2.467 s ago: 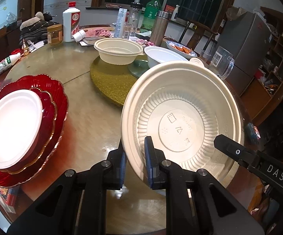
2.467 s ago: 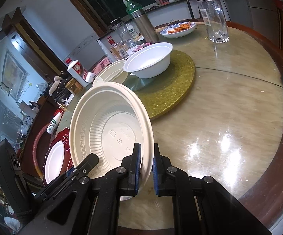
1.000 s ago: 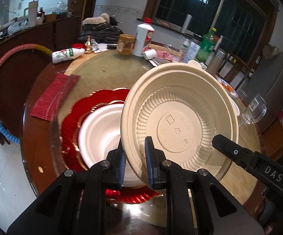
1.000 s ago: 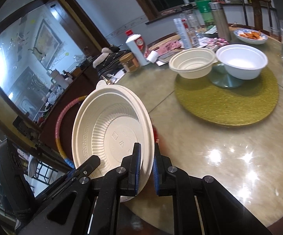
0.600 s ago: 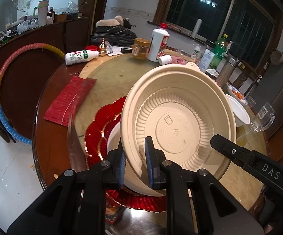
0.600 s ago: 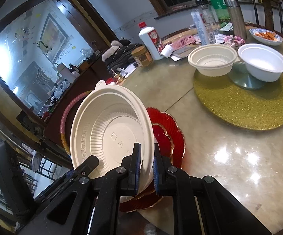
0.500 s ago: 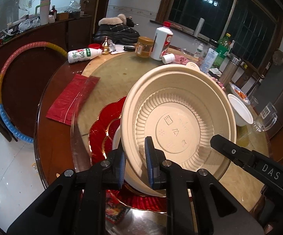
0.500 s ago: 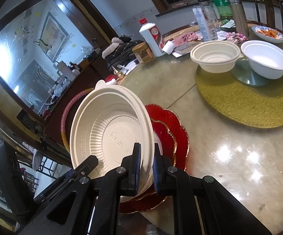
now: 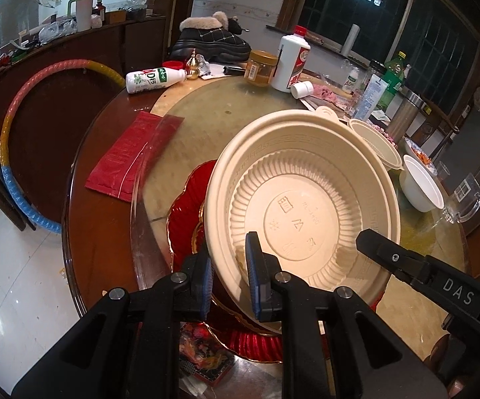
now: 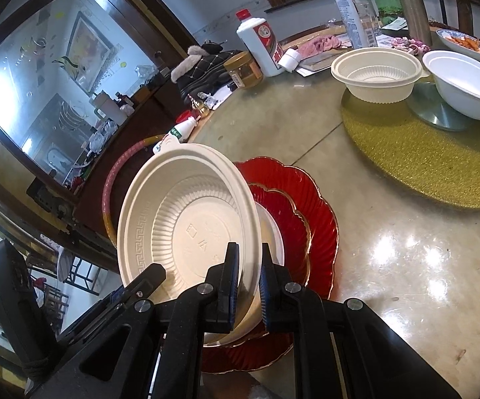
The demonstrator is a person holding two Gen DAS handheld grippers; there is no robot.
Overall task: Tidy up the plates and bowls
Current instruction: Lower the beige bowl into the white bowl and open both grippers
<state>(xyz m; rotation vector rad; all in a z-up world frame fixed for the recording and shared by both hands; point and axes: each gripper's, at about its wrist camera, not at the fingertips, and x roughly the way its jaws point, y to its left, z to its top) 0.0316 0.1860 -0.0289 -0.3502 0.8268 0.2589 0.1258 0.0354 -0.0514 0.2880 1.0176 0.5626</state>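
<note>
Your left hand-held gripper [image 9: 228, 272] and your right hand-held gripper [image 10: 246, 284] each clench opposite rims of the cream bowl [image 9: 306, 199], one finger inside, one outside; you hold it tilted over the red plates [image 10: 306, 206] stacked near the bench [image 10: 406, 266] edge; two more bowls [image 10: 377, 73] sit on the gold mat [image 10: 422, 153].

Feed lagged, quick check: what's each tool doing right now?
Left tool: shut on the cream bowl rim.
Right tool: shut on the same bowl's opposite rim.
</note>
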